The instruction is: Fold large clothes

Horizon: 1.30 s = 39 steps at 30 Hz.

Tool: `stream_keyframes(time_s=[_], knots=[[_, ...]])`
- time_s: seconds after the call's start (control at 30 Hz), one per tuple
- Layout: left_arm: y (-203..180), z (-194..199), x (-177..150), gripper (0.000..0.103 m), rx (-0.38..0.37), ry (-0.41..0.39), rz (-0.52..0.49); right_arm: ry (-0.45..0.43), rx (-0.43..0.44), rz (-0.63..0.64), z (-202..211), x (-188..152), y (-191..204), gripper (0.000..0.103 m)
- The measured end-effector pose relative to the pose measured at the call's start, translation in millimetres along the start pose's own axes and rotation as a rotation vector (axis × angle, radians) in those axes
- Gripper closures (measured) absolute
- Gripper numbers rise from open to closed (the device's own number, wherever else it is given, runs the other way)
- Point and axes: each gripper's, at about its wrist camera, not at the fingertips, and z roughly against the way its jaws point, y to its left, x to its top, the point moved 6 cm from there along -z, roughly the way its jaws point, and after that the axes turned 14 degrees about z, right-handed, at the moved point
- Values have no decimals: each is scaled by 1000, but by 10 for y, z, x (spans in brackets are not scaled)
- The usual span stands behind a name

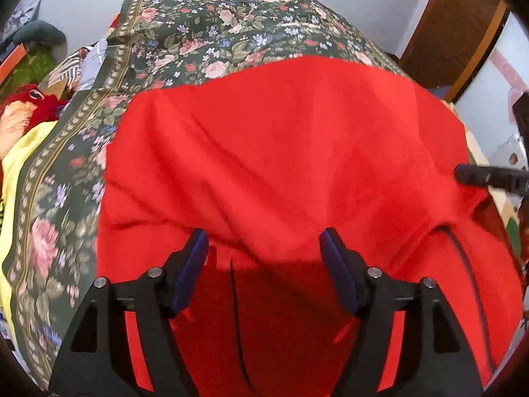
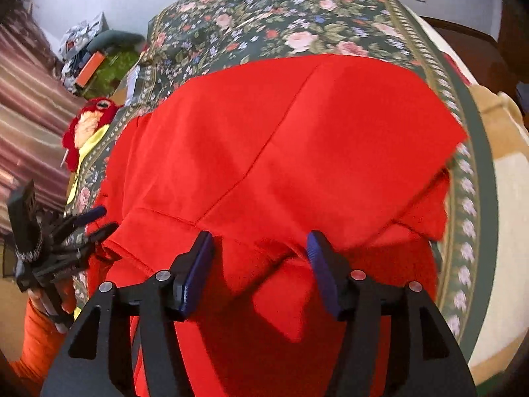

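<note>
A large bright red fabric garment (image 1: 284, 165) lies spread over a dark green bedspread printed with pink roses (image 1: 211, 33), its near part bunched and creased. The left gripper (image 1: 264, 238) hovers just above the near edge, its blue-padded jaws spread wide with nothing between them. The right gripper (image 2: 259, 241) is likewise parted and empty over a raised red fold, near a red plush toy (image 2: 89, 115).

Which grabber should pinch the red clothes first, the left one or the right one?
Probably the right. The right gripper is open with a raised fold of the red garment bunched between its fingers. The left gripper is open too, but over flatter cloth.
</note>
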Motion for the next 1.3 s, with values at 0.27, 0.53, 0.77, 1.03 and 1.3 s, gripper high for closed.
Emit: stream_keyframes(time_s=[0.27,0.53,0.77,1.03,1.3], knots=[[183,139,-252,20,47,-1,10,24,-70,38,88,-182,107,30],[458,425,-274,20,52,-14,61,-14,-62,-34,367,-295,22,30],[799,723,138,20,43,-107,185,-119,-125,-80,679,-121,-179,27],[1206,373,561,20,-84,-32,404,-169,-157,-196,729,9,-623,19],[1443,-184,757,20,-138,21,518,-102,-81,-328,292,7,-1065,19]])
